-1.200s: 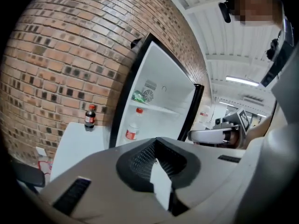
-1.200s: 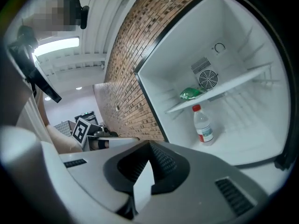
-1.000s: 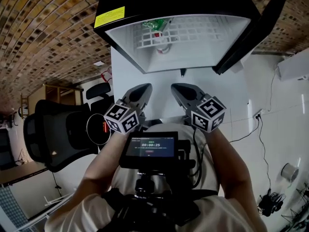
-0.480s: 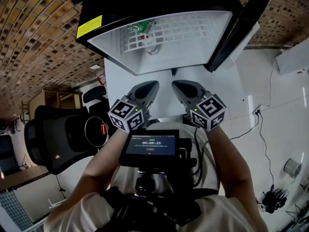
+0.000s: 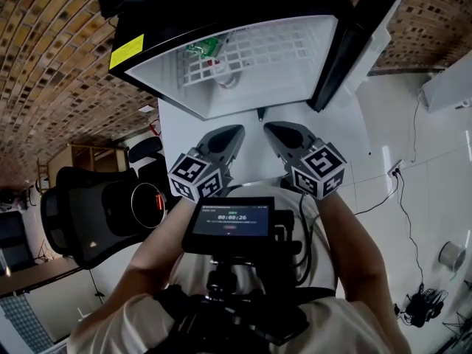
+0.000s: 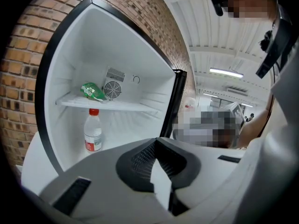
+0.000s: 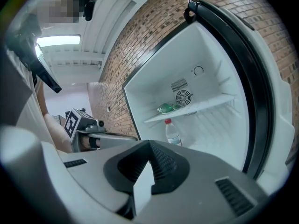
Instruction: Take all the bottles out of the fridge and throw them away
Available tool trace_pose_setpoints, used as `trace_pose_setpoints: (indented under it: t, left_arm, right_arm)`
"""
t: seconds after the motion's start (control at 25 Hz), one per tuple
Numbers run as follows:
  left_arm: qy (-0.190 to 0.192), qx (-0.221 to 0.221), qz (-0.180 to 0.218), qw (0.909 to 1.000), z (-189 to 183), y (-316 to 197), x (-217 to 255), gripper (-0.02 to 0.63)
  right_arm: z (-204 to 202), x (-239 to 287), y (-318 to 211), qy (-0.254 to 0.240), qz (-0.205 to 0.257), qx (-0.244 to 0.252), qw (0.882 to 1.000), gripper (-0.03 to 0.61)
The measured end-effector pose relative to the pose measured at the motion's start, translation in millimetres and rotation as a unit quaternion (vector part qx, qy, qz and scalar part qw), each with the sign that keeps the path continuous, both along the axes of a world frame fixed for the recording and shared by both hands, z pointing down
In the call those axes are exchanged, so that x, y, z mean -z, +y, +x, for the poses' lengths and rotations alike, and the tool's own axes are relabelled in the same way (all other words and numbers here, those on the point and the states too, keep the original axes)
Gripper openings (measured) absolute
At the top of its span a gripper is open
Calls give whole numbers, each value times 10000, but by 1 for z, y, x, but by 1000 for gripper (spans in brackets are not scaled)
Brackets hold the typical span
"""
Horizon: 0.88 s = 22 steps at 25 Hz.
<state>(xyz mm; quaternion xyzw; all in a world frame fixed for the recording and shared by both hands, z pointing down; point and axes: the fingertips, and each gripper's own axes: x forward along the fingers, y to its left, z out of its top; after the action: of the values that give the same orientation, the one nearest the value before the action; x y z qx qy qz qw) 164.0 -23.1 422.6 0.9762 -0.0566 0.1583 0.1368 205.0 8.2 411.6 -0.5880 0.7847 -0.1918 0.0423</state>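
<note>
The small black fridge [image 5: 140, 21] stands open, with its door [image 5: 361, 35] swung to the right. A clear bottle with a red cap [image 5: 223, 76] stands upright under the white wire shelf [image 5: 251, 50]. A green crumpled bottle or wrapper [image 5: 200, 48] lies on that shelf. The same clear bottle [image 6: 93, 135] and green item [image 6: 92, 92] show in the left gripper view, and again as bottle [image 7: 173, 133] and green item [image 7: 166, 108] in the right gripper view. My left gripper [image 5: 234, 133] and right gripper [image 5: 271, 129] are side by side just short of the fridge opening, both shut and holding nothing.
A black office chair [image 5: 88, 212] and a round dark-rimmed container [image 5: 147, 205] sit to the left. Cables [image 5: 402, 205] trail over the white floor on the right. Brick wall [image 5: 51, 57] lies behind the fridge. A small screen [image 5: 228, 223] hangs at the person's chest.
Both grippers have edged forward toward the fridge opening, still shut. The fridge now sits further left in the head view.
</note>
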Motion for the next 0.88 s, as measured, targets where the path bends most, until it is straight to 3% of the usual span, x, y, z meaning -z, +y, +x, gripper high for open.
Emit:
trace_pose_setpoints:
  t: [0.4,0.88]
  left_arm:
    - [-29,524,-169,9985,-8,-20,-10,3]
    - [-22,1036,171,9945,-4,-48,-2,23]
  right_arm:
    - [-2,-1,-4,-49,12,67,10000,3]
    - [3,-4,-6,-105,28,22,9999,3]
